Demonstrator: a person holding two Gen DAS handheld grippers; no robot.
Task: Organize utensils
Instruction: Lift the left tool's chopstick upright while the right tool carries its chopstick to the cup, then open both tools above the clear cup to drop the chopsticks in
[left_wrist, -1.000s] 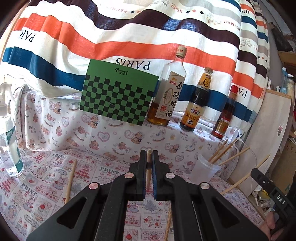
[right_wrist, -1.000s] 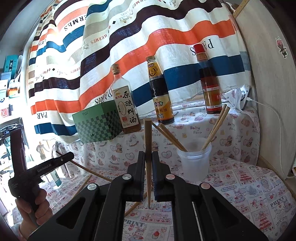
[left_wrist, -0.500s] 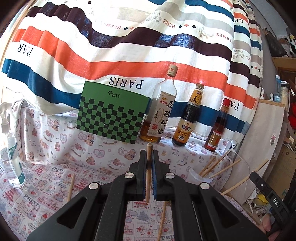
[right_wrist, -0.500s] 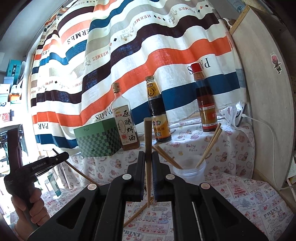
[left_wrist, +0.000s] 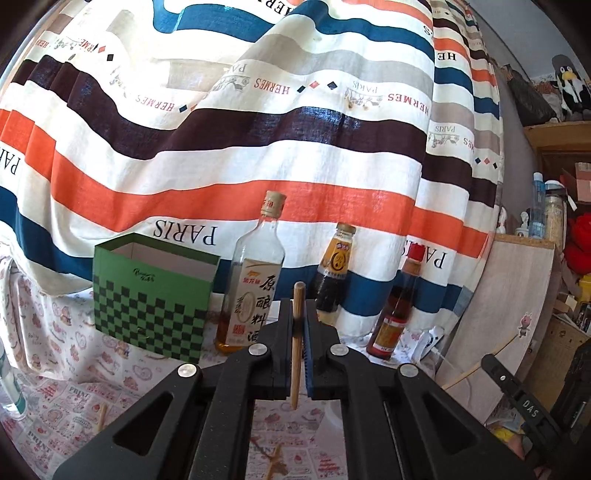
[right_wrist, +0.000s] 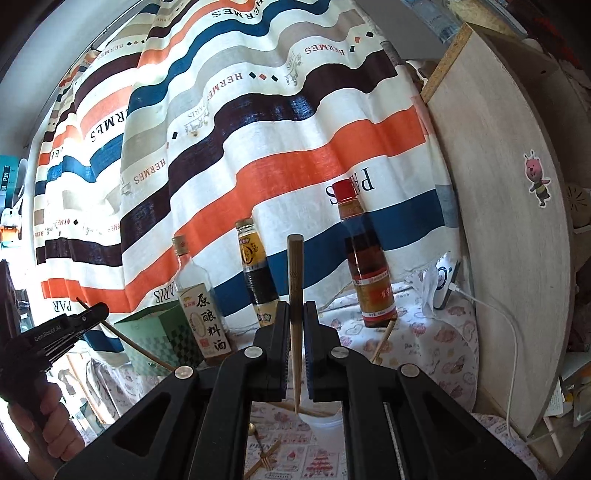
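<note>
My left gripper (left_wrist: 297, 317) is shut on a wooden chopstick (left_wrist: 296, 347) that stands nearly upright between the jaws. My right gripper (right_wrist: 295, 314) is shut on a second, darker chopstick (right_wrist: 295, 280), thick end up. Its tip hangs over a clear plastic cup (right_wrist: 325, 417), which is mostly hidden behind the gripper body; another chopstick (right_wrist: 382, 341) leans out of the cup. In the right wrist view the left gripper (right_wrist: 70, 326) appears at far left, held by a hand. A loose chopstick (left_wrist: 101, 417) and a gold fork (right_wrist: 266, 458) lie on the printed tablecloth.
A green checkered box (left_wrist: 155, 295) and three sauce bottles (left_wrist: 255, 291) (left_wrist: 334, 273) (left_wrist: 397, 310) stand along the back ledge under a striped curtain. A pale board (right_wrist: 498, 221) walls off the right side. A white charger with its cable (right_wrist: 445, 282) lies beside it.
Both grippers have risen, each with its chopstick still in it. The table, cup and bottles have dropped lower in both views, and the cup is now mostly hidden.
</note>
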